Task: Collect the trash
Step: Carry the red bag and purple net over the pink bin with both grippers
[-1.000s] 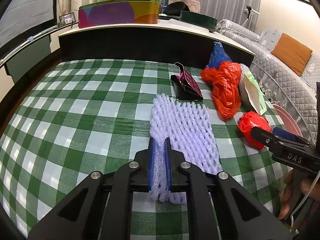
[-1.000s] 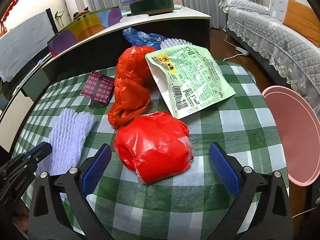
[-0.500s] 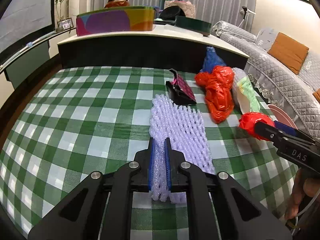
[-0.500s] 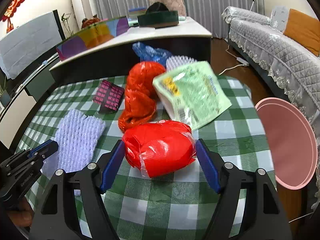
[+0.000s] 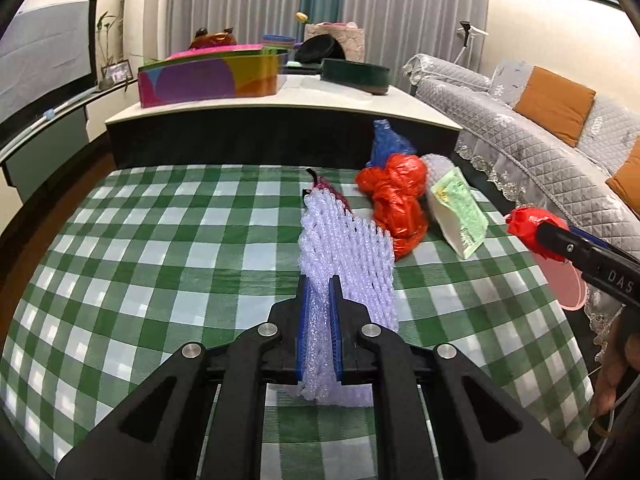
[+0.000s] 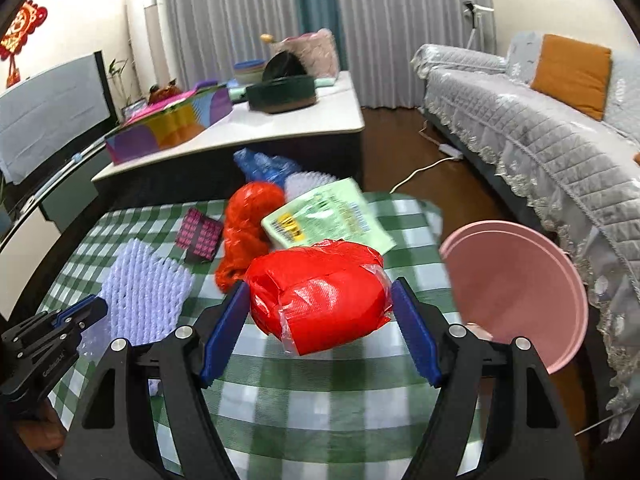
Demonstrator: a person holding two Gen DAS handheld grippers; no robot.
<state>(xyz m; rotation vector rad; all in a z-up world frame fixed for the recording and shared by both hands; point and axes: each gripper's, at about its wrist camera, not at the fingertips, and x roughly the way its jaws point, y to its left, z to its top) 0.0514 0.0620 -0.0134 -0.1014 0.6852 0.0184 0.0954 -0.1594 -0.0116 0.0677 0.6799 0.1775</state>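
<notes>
Left tool [image 5: 318, 332]: clenched on the near edge of the white foam net [image 5: 346, 252]; the net stands up from the blue pads and its far end droops ahead of the tool, over the checked bench [image 5: 160, 240].
Foam net, handling: soft and floppy, judged likely to snag or drag on the cloth; carry it clear of the bench and keep the pinch firm.
Ahead of left tool: dark pink-printed packet [image 6: 199, 236] just beyond the net's far tip, lying on the bench.
Ahead and to the right: loose red plastic bag [image 5: 396, 200], a blue bag [image 5: 386, 144] behind it, and a green-printed pouch [image 5: 460, 212] just beside the red one. All loose on the bench, not yet collected.
Right tool [image 6: 320, 328]: grasping the red bundle [image 6: 320, 292] between both blue pads, jaws set wide around it; the bundle hangs clear of the bench.
Red bundle, handling: crinkled film with a loose flap under it; judged slippery, so hold the squeeze steady and avoid tilting.
Right of right tool: pink bin [image 6: 520, 292], open mouth facing up, just off the bench edge.
Step in hand: judged to be carrying both pieces toward the pink bin.
Doing it well: bring the right tool over the rim before letting go; follow with the net, lowering it so the drooping end goes in first.
</notes>
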